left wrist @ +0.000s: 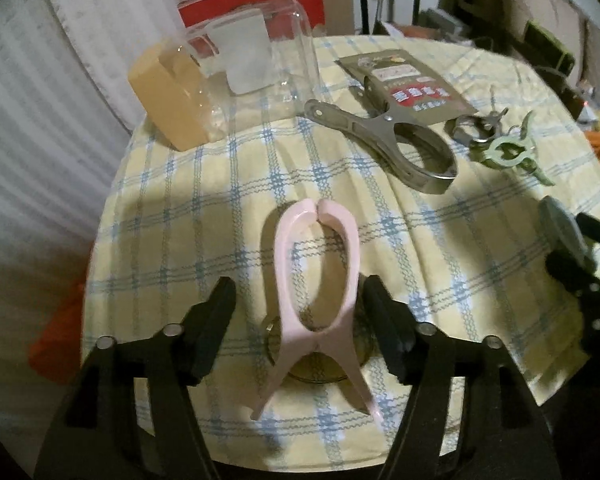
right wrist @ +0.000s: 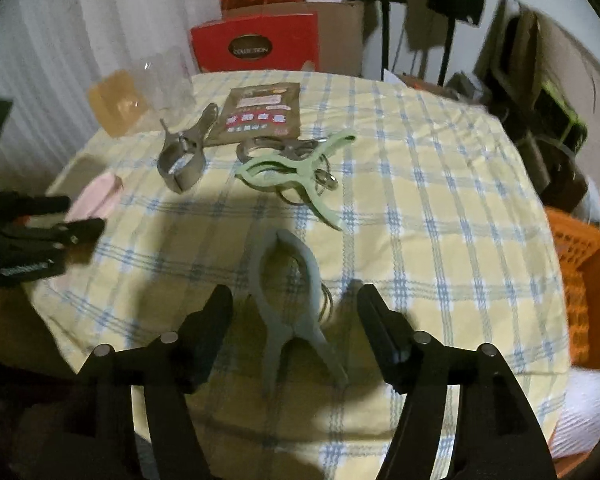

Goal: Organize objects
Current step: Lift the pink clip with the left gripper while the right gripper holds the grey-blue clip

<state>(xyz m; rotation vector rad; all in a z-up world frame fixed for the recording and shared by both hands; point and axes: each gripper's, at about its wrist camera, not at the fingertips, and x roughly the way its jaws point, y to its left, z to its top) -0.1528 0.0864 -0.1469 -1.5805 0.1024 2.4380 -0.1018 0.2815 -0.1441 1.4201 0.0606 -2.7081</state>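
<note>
- The left gripper stands spread around the pink clip, its fingers clear on both sides, nothing pinched. The clip lies on the checked cloth, looped end pointing away from the tongs.
- The right gripper is likewise spread, with the grey-blue clip lying between the jaws, untouched.
- Judged step: both clips look set down or lined up for a pick; which one cannot be told.
- Beyond the left tongs lies the clear jar on its side, likely the container; farther right the steel clip on a brown packet.
- Beyond the right tongs, the green clip overlaps metal rings; how they tangle is unclear.
- Next calls for closing squarely on a clip's waist.
- The right view is blurred.
</note>
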